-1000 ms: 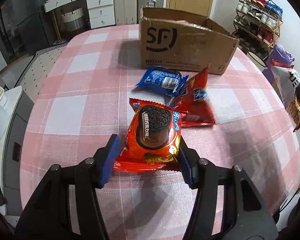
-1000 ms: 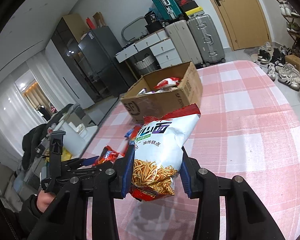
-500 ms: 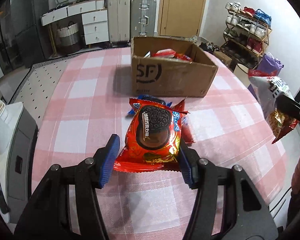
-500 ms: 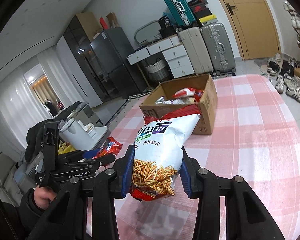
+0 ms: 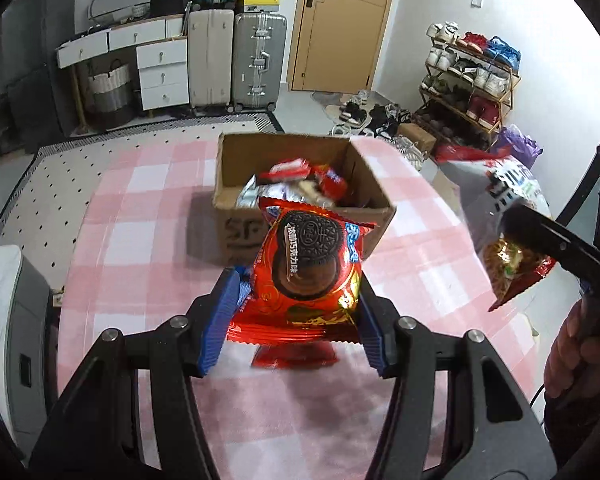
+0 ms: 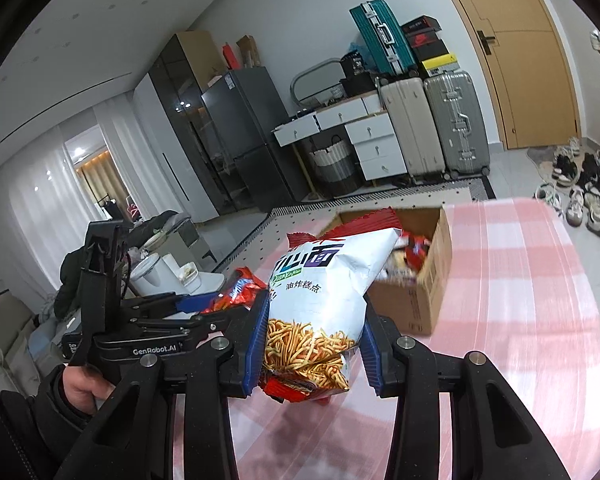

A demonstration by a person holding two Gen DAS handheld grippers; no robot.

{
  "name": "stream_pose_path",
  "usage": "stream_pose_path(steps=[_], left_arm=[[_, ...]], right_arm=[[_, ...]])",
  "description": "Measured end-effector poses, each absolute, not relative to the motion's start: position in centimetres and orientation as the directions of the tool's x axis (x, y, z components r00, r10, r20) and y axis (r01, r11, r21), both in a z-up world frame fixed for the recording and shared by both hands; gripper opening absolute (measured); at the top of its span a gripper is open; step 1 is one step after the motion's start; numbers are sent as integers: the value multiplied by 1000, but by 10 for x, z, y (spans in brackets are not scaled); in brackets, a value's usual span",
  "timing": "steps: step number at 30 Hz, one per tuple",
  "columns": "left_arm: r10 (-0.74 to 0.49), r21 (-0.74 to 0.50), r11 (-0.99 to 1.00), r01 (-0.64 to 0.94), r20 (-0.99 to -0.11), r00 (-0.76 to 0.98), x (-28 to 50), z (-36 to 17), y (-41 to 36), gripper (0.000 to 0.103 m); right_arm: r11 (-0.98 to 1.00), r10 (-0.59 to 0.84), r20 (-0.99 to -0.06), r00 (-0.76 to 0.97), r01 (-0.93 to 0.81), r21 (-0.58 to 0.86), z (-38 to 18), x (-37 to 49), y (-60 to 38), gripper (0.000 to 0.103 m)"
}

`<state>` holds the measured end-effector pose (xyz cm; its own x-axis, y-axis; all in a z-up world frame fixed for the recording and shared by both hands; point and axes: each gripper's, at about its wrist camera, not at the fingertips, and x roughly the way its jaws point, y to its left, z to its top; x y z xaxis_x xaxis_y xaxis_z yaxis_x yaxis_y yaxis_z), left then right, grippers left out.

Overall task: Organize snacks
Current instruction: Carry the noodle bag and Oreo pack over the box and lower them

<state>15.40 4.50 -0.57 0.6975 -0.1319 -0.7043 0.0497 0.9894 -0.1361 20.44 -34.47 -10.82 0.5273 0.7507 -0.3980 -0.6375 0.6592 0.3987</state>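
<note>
**Snacks being carried to the box**

The cookie packet (image 5: pixel 310 268) is sitting pinched in the left gripper (image 5: pixel 296 320), long axis running away toward the box (image 5: pixel 236 236). The right gripper (image 6: pixel 312 350) is clamping the noodle bag (image 6: pixel 324 292) upright. Judged step: transport; next, releasing both over the opening.

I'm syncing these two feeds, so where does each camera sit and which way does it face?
Left wrist: on the left gripper, facing the cardboard box across the table; Oreo pack gripped, right hand at right.
Right wrist: on the right gripper, facing the box from its right; noodle snack bag gripped, left hand lower left.
Shared: box, both snacks.
</note>
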Motion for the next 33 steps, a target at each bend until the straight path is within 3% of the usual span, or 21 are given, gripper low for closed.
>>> stream_pose_path(steps=[19,33], left_arm=[[-170,-169,983,71,-689,704,271,54,38,54],[-200,-217,975,59,-718,667,344,19,46,54]], right_arm=[[688,721,-402,564,-651,320,-51,290,-311,41],[704,693,-469,547,-652,280,-63,355,-282,41]])
